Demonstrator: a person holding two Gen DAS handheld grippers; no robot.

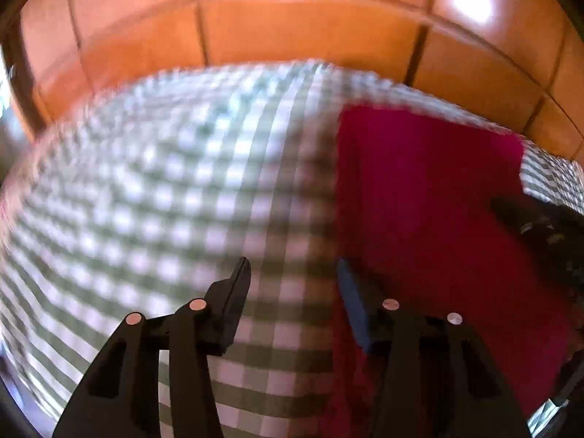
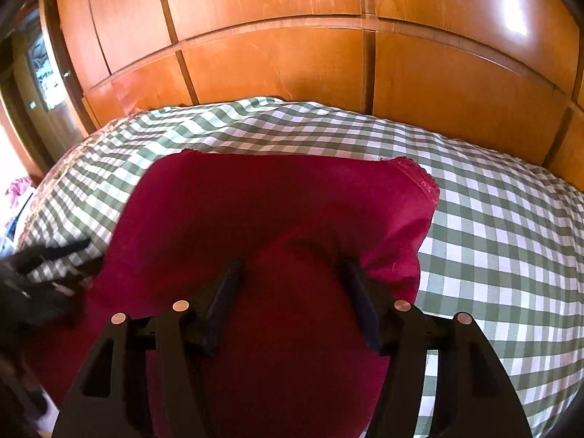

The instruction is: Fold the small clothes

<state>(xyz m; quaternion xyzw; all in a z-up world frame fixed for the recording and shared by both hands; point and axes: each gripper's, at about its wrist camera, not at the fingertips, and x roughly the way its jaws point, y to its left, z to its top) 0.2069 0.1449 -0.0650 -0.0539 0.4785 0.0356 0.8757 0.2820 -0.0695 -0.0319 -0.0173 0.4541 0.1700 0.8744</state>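
Note:
A crimson garment [image 2: 277,204] lies on the green-and-white checked cloth [image 2: 492,226]. It also shows at the right of the blurred left wrist view [image 1: 430,200]. My right gripper [image 2: 292,270] is open, its fingers spread over a raised fold of the garment near its right side, with a lace-trimmed edge [image 2: 423,179] beyond. My left gripper [image 1: 292,270] is open, straddling the garment's left edge; its left finger [image 1: 233,292] is over checked cloth and its right finger over the crimson fabric. The left gripper shows as a dark shape at the left of the right wrist view [image 2: 47,266].
Orange wooden cupboard doors [image 2: 292,36] stand right behind the checked surface. A doorway or window [image 2: 40,73] is at the far left. The right gripper appears dark at the right edge of the left wrist view [image 1: 547,233].

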